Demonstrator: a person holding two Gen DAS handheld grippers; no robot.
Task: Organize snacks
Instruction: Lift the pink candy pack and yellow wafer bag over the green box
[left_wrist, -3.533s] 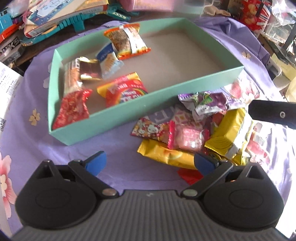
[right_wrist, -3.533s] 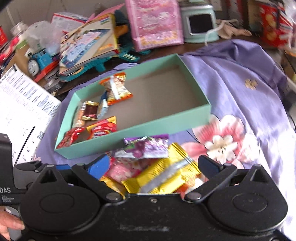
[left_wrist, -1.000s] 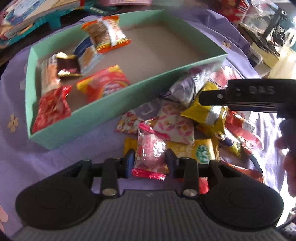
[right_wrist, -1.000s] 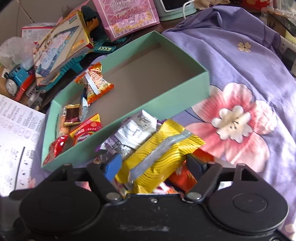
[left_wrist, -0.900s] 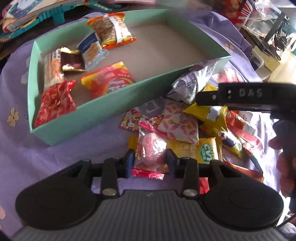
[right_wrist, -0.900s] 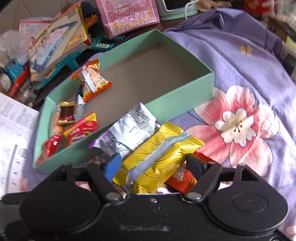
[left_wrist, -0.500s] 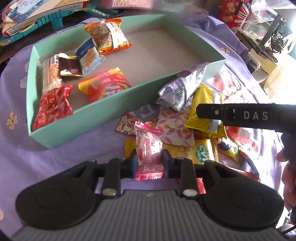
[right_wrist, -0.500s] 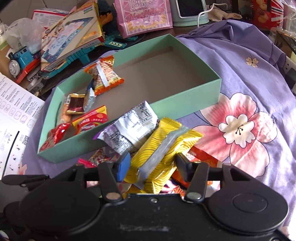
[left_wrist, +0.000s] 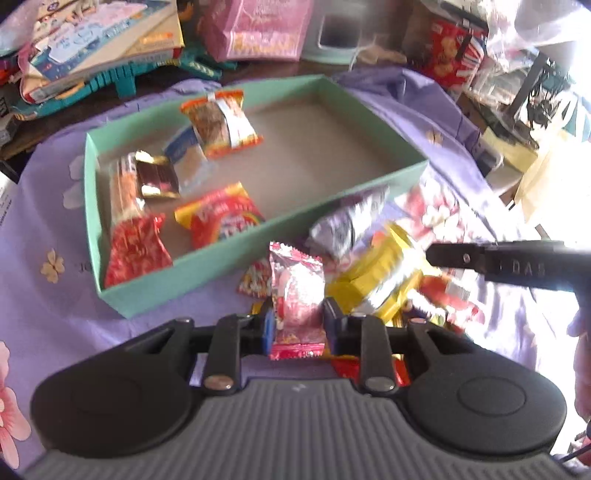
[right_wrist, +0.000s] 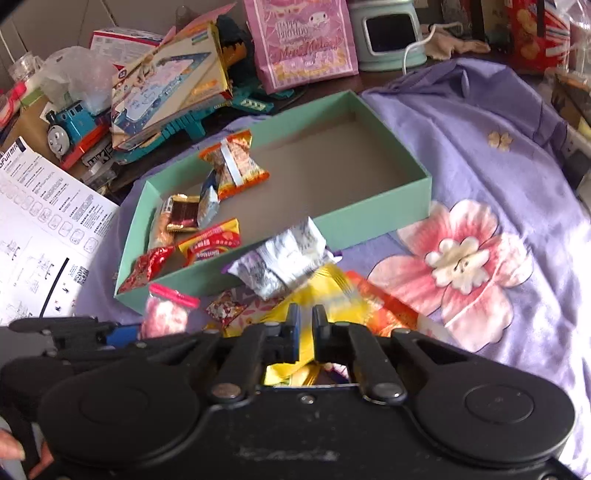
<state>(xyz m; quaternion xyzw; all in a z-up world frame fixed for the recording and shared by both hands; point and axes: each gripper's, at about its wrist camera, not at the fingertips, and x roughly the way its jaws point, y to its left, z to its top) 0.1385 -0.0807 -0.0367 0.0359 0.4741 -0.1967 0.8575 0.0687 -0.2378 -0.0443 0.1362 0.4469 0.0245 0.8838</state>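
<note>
**Two grippers over a snack pile beside a green tray**

Left wrist view. The left gripper (left_wrist: 297, 325) is clenched on a pink candy packet (left_wrist: 297, 295), which stands upright between the two pads, clear of the purple floral cloth (left_wrist: 55, 321). Beyond it lies the green tray (left_wrist: 221, 254), holding a red foil packet (left_wrist: 135, 247), a red-and-yellow packet (left_wrist: 219, 219), a gold-edged chocolate (left_wrist: 157, 177), a blue-white packet (left_wrist: 186, 155) and an orange packet (left_wrist: 221, 123), all in its left half. The loose pile, with a silver-purple packet (left_wrist: 347, 223) and a yellow packet (left_wrist: 380, 273), lies just beside the tray's near wall. The right gripper's arm (left_wrist: 509, 264) crosses at right.

Right wrist view. The right gripper (right_wrist: 304, 328) is pinched tight on the blurred yellow packet (right_wrist: 325, 291). The silver-purple packet (right_wrist: 284, 264) rests against the tray's near wall (right_wrist: 369, 221). The pink candy packet (right_wrist: 168, 312) shows at lower left.
</note>
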